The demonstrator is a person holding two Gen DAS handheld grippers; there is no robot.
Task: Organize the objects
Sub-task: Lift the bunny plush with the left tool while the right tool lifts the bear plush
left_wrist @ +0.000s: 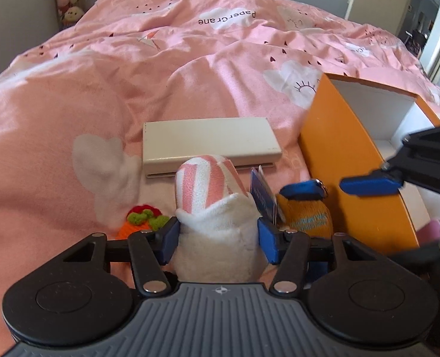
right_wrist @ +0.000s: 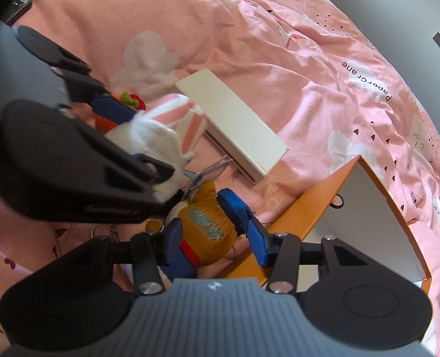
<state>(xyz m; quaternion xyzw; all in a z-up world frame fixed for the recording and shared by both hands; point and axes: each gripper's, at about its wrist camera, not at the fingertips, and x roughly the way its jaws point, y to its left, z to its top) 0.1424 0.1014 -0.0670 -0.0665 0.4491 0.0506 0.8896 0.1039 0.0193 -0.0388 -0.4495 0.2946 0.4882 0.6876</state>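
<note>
At lower left of the left wrist view, a crocheted carrot (left_wrist: 142,220) lies on the bed. My left tool (left_wrist: 218,239) clamps the plush rabbit (left_wrist: 214,208) at centre, ready for boxing. Right of it, my right tool (right_wrist: 217,238) straddles the brown plush keychain (right_wrist: 208,232); I cannot tell whether it grips. The orange box (left_wrist: 339,160) waits open at right.
</note>
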